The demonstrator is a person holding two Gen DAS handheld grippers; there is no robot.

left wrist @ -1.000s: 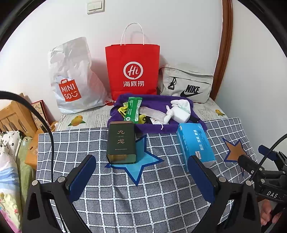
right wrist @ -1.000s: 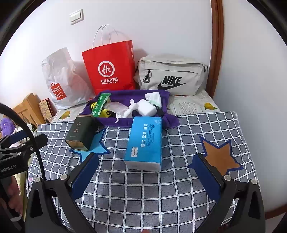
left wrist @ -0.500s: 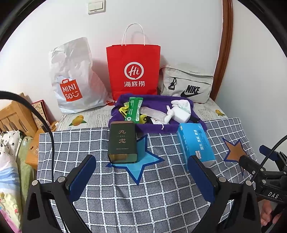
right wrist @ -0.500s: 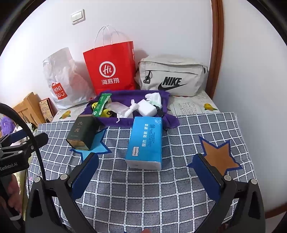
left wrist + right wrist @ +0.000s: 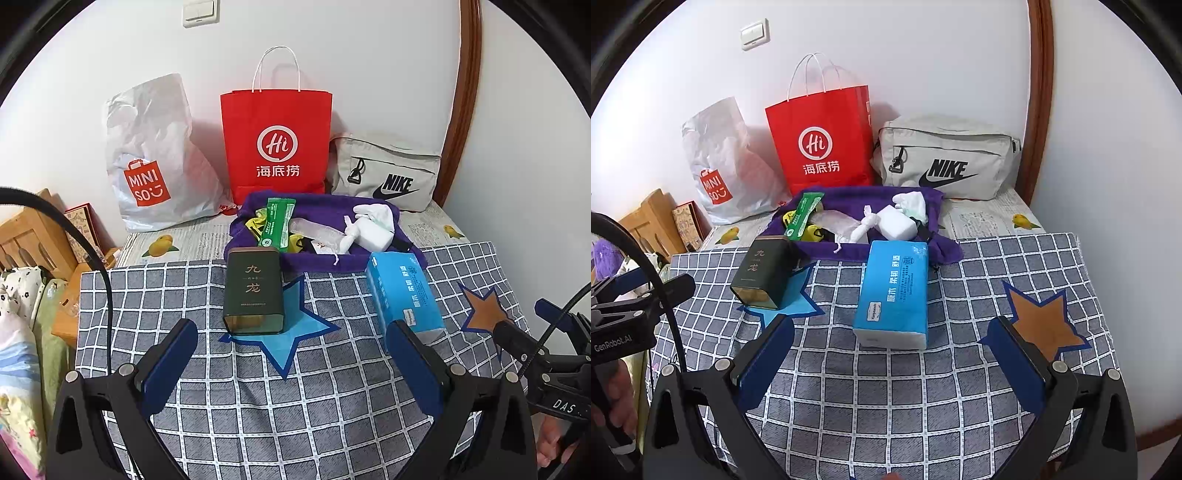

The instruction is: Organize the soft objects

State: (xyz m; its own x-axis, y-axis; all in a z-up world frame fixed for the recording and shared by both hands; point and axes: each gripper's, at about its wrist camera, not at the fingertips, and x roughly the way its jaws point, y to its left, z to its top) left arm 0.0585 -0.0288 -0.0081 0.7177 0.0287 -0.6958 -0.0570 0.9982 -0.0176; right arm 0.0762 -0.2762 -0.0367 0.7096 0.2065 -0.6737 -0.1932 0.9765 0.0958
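- Against the earlier frames almost nothing differs; both views sit a touch lower, objects unmoved
- Blue tissue pack (image 5: pixel 894 291) lies frame centre, long axis running toward the purple cloth bag (image 5: pixel 945 245) it touches
- Left hand-held gripper (image 5: pixel 291 363) and right hand-held gripper (image 5: pixel 892 360) both released, empty
- Bare checked cloth (image 5: pixel 886 398) fills the lower frame

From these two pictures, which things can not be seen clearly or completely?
- Purple bag: its bottom is hidden by its contents, in both views.
- Yellow item: mostly covered by the green packet.
- Tissue pack: its near end is behind a left claw finger, left view.
- Red bag: closed side only.
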